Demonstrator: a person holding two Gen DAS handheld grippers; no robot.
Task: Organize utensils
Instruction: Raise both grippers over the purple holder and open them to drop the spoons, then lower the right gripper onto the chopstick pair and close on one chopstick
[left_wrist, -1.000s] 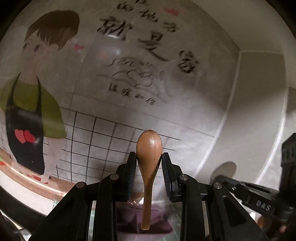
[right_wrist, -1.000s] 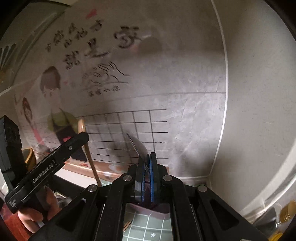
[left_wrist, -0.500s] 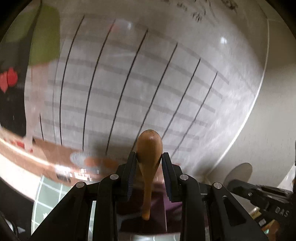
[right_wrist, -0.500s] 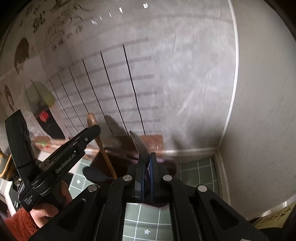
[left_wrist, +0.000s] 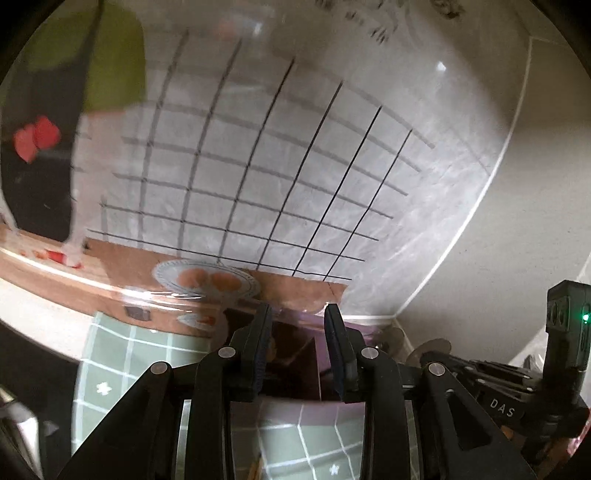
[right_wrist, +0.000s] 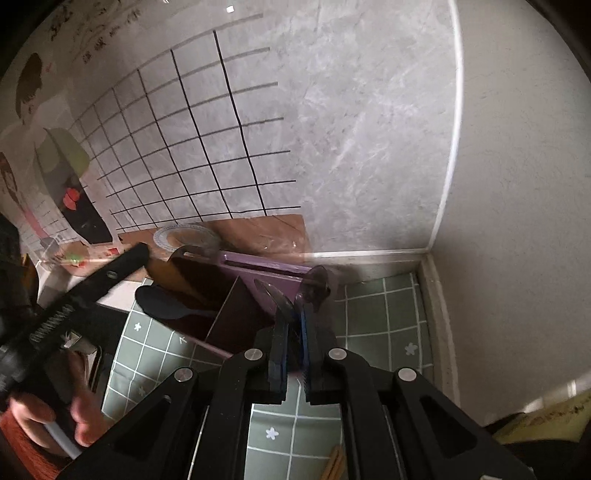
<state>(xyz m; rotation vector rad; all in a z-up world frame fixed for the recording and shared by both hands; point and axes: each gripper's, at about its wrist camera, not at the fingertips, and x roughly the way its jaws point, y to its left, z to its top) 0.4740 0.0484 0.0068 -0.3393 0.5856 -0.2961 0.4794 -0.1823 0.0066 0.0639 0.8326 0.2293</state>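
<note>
Corner of a marbled grey wall (right_wrist: 369, 129), with a printed grid sheet (left_wrist: 295, 166) stuck over it. Below, a green checked tabletop (right_wrist: 384, 325) dotted with small white flowers. Pushed against the wall, just beside the corner: a purple divided box (right_wrist: 240, 314), probably parked there so that upright utensils lean on its walls and stay sorted by compartment. Already holds a black ladle (right_wrist: 166, 306) in its left compartment.

Left gripper (left_wrist: 297, 350): tips forward and down over the box mouth, fingers apart and opening, with nothing between them. Shows a brownish glimpse just inside one pad, too small to name. Is carried by a hand (right_wrist: 55, 417) in a red cuff, low at the left of the right wrist view.

Right gripper (right_wrist: 293, 332): pitches more steeply, aimed at the box's right-hand compartment. Fingers opening, with a narrow gap showing. Between them, bowl up, a dark spoon (right_wrist: 279, 299) resting against one pad rather than pinched. Looks like a release, handle first, into that compartment. Shows a second spoon-like shape just beyond, perhaps only a shadow.
</note>
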